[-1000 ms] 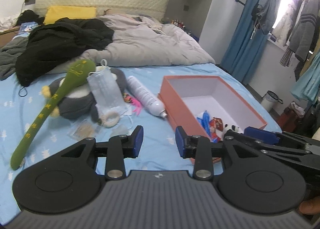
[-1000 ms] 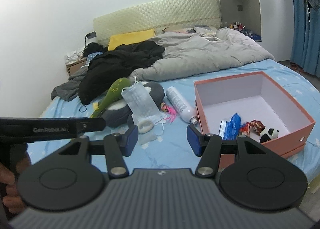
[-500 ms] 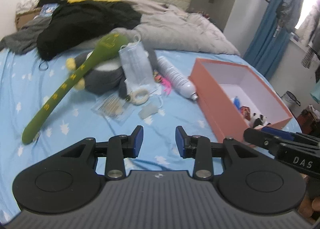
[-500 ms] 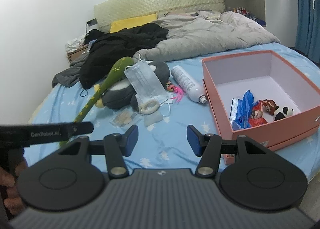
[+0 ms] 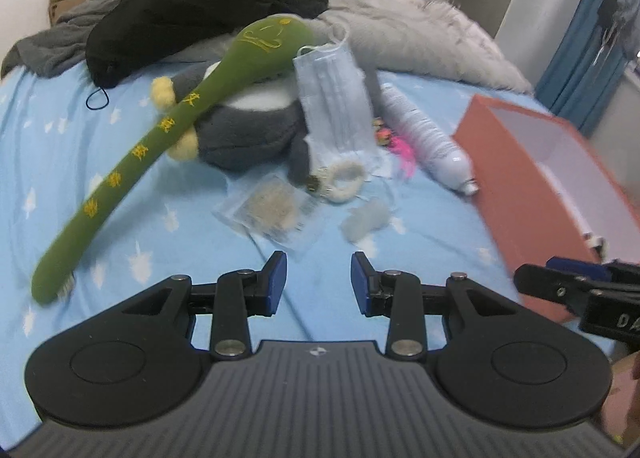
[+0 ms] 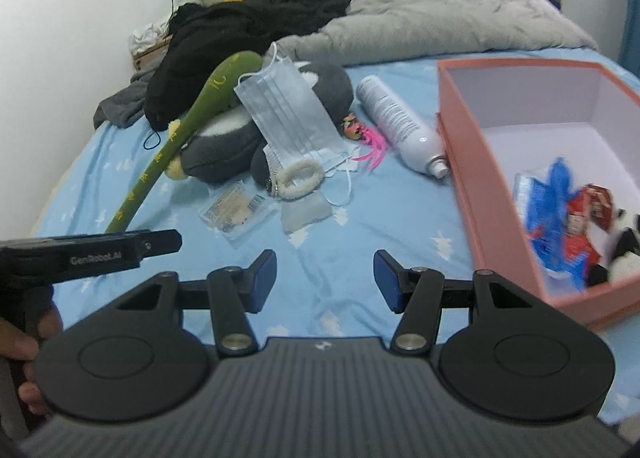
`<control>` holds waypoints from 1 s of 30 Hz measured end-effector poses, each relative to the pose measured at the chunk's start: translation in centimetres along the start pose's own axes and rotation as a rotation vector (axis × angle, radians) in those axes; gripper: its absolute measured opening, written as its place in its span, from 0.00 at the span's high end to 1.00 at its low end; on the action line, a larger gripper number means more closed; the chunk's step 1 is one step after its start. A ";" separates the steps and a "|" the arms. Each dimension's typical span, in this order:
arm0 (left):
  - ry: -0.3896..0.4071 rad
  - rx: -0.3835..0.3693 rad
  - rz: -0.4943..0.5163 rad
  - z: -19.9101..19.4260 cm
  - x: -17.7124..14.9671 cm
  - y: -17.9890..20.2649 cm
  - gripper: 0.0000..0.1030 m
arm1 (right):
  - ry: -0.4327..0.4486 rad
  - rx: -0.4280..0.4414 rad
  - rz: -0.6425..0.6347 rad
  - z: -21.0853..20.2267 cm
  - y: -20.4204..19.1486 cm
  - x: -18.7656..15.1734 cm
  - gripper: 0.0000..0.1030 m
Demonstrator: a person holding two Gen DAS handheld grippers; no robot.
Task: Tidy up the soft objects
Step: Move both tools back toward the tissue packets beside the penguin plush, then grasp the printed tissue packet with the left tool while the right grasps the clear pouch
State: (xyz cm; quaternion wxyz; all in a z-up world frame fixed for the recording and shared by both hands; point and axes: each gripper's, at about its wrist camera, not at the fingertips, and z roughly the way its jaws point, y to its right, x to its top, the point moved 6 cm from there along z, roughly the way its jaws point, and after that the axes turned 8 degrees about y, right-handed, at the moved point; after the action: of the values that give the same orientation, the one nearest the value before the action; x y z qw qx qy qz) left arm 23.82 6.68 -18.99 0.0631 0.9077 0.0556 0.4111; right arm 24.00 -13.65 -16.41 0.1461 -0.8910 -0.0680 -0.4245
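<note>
On the blue star-print bed lies a long green plush stick (image 5: 160,145) (image 6: 176,137) across a grey plush toy (image 5: 248,133) (image 6: 224,145). A pale blue face mask (image 5: 336,97) (image 6: 288,109) leans on that toy, with a fluffy white hair ring (image 5: 346,181) (image 6: 300,179) below it. A clear packet (image 5: 272,213) (image 6: 236,209) and a small pale pad (image 5: 366,219) (image 6: 306,213) lie nearest the grippers. The orange box (image 5: 532,193) (image 6: 476,161) stands right, holding a blue wrapper (image 6: 556,193) and small toys. My left gripper (image 5: 319,282) and right gripper (image 6: 325,282) both hang open and empty above the sheet.
A white spray bottle (image 5: 424,137) (image 6: 400,125) and a pink feathered toy (image 5: 402,147) (image 6: 370,141) lie beside the box. Black clothing (image 5: 200,5) (image 6: 248,25) and a grey duvet (image 5: 420,37) (image 6: 440,17) are heaped behind. A person's hand (image 6: 28,338) holds the left gripper's handle.
Both grippers have come down and forward toward the pile on the bed, so the toys, mask and packet look larger. Their jaws keep the same gap.
</note>
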 end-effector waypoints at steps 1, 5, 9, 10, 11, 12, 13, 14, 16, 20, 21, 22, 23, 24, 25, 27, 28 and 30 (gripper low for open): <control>-0.009 0.003 -0.002 1.0 0.2 -0.4 0.60 | -0.007 0.006 -0.003 0.8 0.0 0.2 0.45; -0.030 0.012 -0.009 4.6 1.0 -1.7 0.55 | -0.042 0.024 -0.025 4.5 -0.1 0.6 0.45; -0.063 0.018 0.004 8.2 1.3 -2.7 0.51 | -0.074 0.045 -0.038 8.4 -0.1 0.5 0.45; -0.066 0.024 0.019 8.9 1.4 -2.9 0.47 | -0.088 0.046 -0.042 9.5 -0.1 0.5 0.45; -0.067 0.033 0.037 9.7 1.5 -3.1 0.45 | -0.098 0.049 -0.044 10.4 -0.1 0.4 0.45; -0.066 0.040 0.047 10.4 1.7 -3.3 0.42 | -0.106 0.053 -0.045 11.2 -0.2 0.3 0.40; -0.070 0.039 0.050 11.2 1.8 -3.5 0.41 | -0.114 0.057 -0.049 12.1 -0.2 0.3 0.37; -0.075 0.035 0.052 11.9 1.9 -3.7 0.41 | -0.118 0.060 -0.055 12.8 -0.2 0.3 0.32; -0.079 0.041 0.071 13.2 2.2 -4.1 0.41 | -0.122 0.066 -0.071 14.0 -0.3 0.4 0.31; -0.102 0.009 0.110 15.4 2.1 -4.0 0.40 | -0.138 0.085 -0.113 16.4 -0.6 0.5 0.31; -0.118 -0.007 0.139 15.9 1.9 -3.7 0.38 | -0.142 0.096 -0.124 16.9 -0.7 0.5 0.31; -0.114 -0.008 0.173 16.2 1.8 -3.4 0.36 | -0.150 0.107 -0.134 17.4 -0.9 0.4 0.31; -0.107 -0.008 0.196 16.4 1.8 -3.3 0.36 | -0.154 0.114 -0.143 17.9 -1.1 0.3 0.31; -0.110 -0.012 0.205 16.7 1.8 -3.2 0.36 | -0.156 0.116 -0.154 18.4 -1.2 0.2 0.31; -0.112 -0.012 0.204 16.9 1.8 -3.2 0.36 | -0.159 0.112 -0.167 18.8 -1.3 0.0 0.31; -0.114 -0.017 0.203 17.4 1.9 -3.1 0.36 | -0.163 0.115 -0.202 19.7 -1.7 -0.4 0.31; -0.112 -0.019 0.205 17.6 1.9 -3.1 0.37 | -0.162 0.115 -0.224 20.0 -1.8 -0.6 0.31; -0.110 -0.025 0.210 17.7 1.8 -3.0 0.41 | -0.152 0.115 -0.254 20.4 -2.1 -1.0 0.32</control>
State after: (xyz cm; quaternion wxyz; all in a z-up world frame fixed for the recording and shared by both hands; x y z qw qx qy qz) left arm 38.21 8.68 -29.75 0.0342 0.9288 -0.0484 0.3658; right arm 37.87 -5.20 -28.90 0.1363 -0.8950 -0.2149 -0.3664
